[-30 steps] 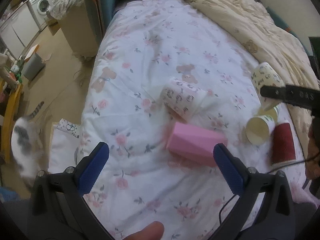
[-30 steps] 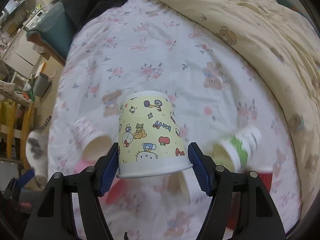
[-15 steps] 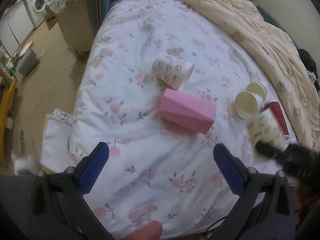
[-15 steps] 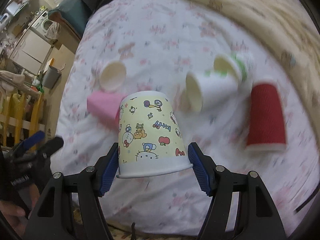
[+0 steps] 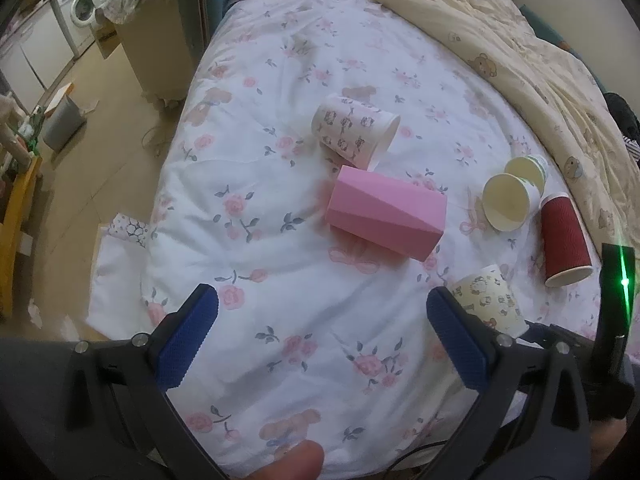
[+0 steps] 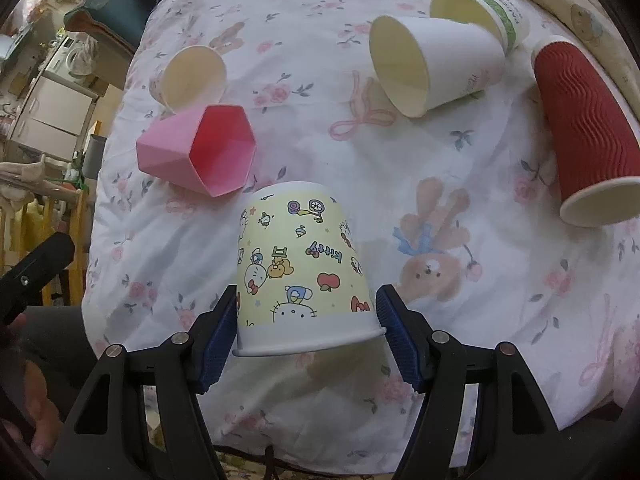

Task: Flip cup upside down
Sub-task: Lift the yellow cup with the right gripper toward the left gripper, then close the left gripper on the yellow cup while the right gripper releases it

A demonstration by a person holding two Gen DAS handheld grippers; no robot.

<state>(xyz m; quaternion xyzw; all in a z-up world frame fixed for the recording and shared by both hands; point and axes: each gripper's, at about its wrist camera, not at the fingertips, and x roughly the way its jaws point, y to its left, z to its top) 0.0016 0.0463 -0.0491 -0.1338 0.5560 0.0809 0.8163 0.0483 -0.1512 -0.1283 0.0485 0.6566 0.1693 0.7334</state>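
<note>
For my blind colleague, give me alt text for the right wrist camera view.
The right gripper grips a cartoon-print paper cup rim-down over a floral bedsheet. Beyond it lie a pink cup, white cups and a red cup on their sides.

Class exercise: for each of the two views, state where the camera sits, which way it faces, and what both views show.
Left wrist: on the open left gripper, facing across the bed; a fingertip shows below.
Right wrist: on the right gripper, shut on the Hello Kitty cup, facing the bed's cups.
Shared: pink cup, red cup.

Home bedroom: bed [image 5: 280,288], washing machine [image 5: 82,10].
</note>
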